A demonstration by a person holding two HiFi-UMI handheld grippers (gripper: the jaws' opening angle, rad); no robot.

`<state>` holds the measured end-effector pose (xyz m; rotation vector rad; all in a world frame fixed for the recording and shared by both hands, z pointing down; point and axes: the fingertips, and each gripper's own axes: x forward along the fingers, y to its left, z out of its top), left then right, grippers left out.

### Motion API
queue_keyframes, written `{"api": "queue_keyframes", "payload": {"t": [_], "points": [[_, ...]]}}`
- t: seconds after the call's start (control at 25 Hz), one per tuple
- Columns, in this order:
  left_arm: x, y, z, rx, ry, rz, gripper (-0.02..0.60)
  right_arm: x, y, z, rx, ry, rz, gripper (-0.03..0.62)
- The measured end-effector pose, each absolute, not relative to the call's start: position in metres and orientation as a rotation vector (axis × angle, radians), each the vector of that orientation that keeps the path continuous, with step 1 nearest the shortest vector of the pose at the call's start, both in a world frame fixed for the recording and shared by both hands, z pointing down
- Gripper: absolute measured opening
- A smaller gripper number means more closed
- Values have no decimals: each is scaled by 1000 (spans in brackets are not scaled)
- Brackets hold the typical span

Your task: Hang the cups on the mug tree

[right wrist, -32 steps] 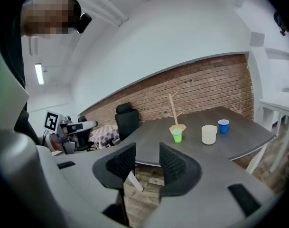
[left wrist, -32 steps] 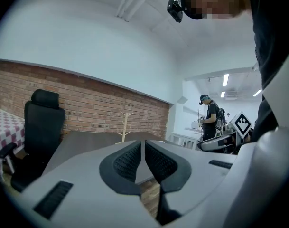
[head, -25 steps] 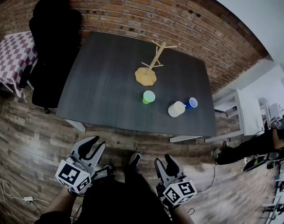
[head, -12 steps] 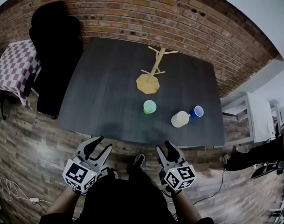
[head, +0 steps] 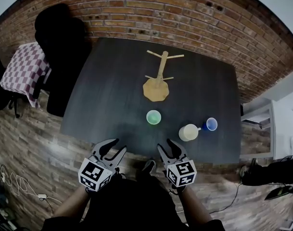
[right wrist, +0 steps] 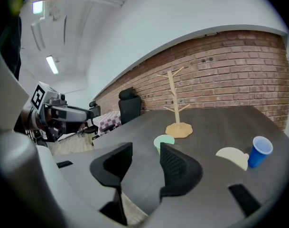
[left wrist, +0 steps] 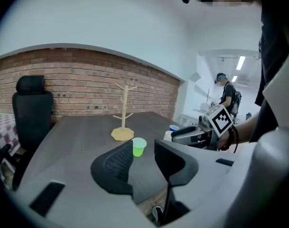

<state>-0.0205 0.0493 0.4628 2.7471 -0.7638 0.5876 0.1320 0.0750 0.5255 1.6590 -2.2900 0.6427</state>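
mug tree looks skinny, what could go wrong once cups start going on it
The mug tree stands on a small base with thin pegs, so a sideways push while hanging might tip it. The cream cup and blue cup sit close together; grabbing one could knock the other.

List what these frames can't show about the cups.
- cream cup: left gripper view, mostly behind the right gripper (jaws have just been opening, nothing between them).
- blue cup: same view, only its rim shows, same cause.
- green cup: right gripper view, lower part behind one of that gripper's jaws.
- Cup handles: head view, too small to confirm.
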Motion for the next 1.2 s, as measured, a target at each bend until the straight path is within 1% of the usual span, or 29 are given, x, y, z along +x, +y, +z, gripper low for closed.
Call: {"api": "queue_keyframes", "payload": {"t": [0.12, 0.2, 0.28, 0.68, 0.84, 1.2], "points": [[-12, 40, 464, 2707, -817, 612, 147, 143, 53, 531, 1591, -2291, 564, 178], [-7, 34, 463, 2681, -852, 602, 147, 147, 40, 536, 1535, -2290, 522, 126], [-4, 27, 463, 2659, -874, 592, 147, 145, 26, 542, 1477, -2286, 471, 111], [-23, 1, 476, 2608, -870, 579, 147, 113, -23, 580, 1229, -2149, 289, 110], [-34, -14, 477, 2613, -833, 573, 147, 108, -32, 597, 1176, -2049, 254, 110], [-60, -47, 479, 2612, -806, 559, 146, 93, -44, 624, 910, -1752, 42, 110]]}}
